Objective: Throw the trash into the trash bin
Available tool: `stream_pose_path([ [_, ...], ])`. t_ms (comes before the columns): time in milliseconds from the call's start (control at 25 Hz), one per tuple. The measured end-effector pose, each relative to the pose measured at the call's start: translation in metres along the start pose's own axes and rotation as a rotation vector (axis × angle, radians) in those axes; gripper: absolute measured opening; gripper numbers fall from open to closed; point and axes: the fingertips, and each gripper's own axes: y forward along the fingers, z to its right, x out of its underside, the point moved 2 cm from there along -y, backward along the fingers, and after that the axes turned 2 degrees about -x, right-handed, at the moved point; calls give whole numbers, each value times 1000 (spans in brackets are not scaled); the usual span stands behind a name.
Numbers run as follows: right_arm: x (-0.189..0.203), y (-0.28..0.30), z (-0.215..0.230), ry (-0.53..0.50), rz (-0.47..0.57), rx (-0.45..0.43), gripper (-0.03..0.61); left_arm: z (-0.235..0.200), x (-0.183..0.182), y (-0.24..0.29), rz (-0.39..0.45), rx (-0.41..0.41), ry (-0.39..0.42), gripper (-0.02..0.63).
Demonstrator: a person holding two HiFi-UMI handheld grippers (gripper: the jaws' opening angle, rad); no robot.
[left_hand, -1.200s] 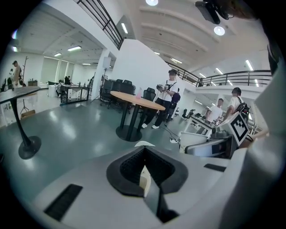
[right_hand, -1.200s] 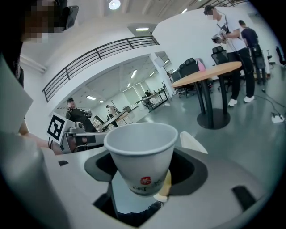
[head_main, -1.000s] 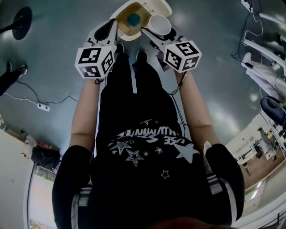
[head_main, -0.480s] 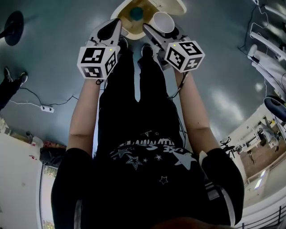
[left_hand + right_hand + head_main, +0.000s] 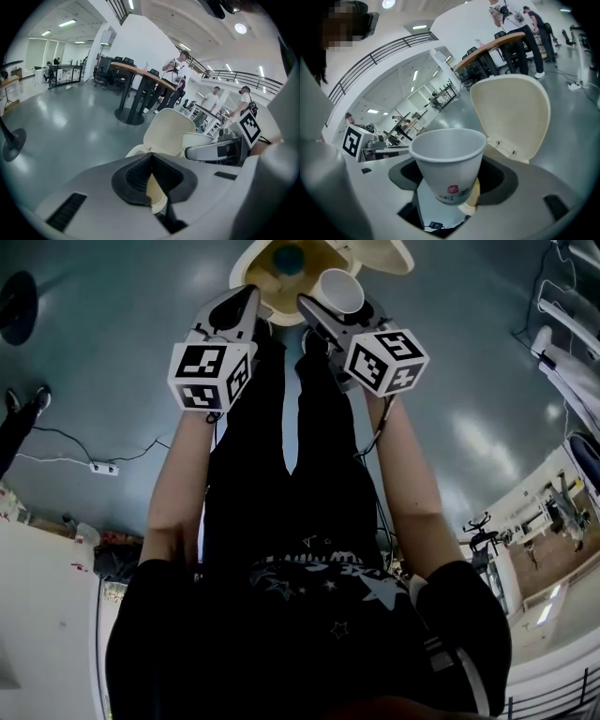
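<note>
A cream trash bin stands on the floor by the person's feet, its lid swung up and open. Something blue lies inside it. My right gripper is shut on a white paper cup and holds it upright at the bin's near right edge. In the right gripper view the cup fills the jaws, in front of the raised lid. My left gripper hovers at the bin's near left edge. Its pads meet at the tip, with nothing in them.
The person's dark legs fill the middle of the head view. A power strip with its cable lies on the grey floor at left, and a round black stand base sits at far left. A table, chairs and several people stand farther off.
Both grippers have sunk toward the bin, the right one still holding the cup. The bin has slid up toward the top edge of the head view.
</note>
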Motion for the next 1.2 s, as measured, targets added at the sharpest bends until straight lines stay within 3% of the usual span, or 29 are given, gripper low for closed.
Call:
stream_pose_path([
  [560, 36, 55, 45, 3, -100, 44, 324, -23, 46, 56, -103, 17, -14, 11],
  [920, 62, 74, 59, -46, -187, 67, 324, -32, 67, 70, -155, 7, -19, 11],
  [1080, 65, 77, 59, -22, -198, 56, 326, -31, 70, 69, -161, 6, -25, 11],
  [1200, 61, 80, 57, -8, -175, 61, 383, -34, 71, 68, -164, 5, -23, 11],
])
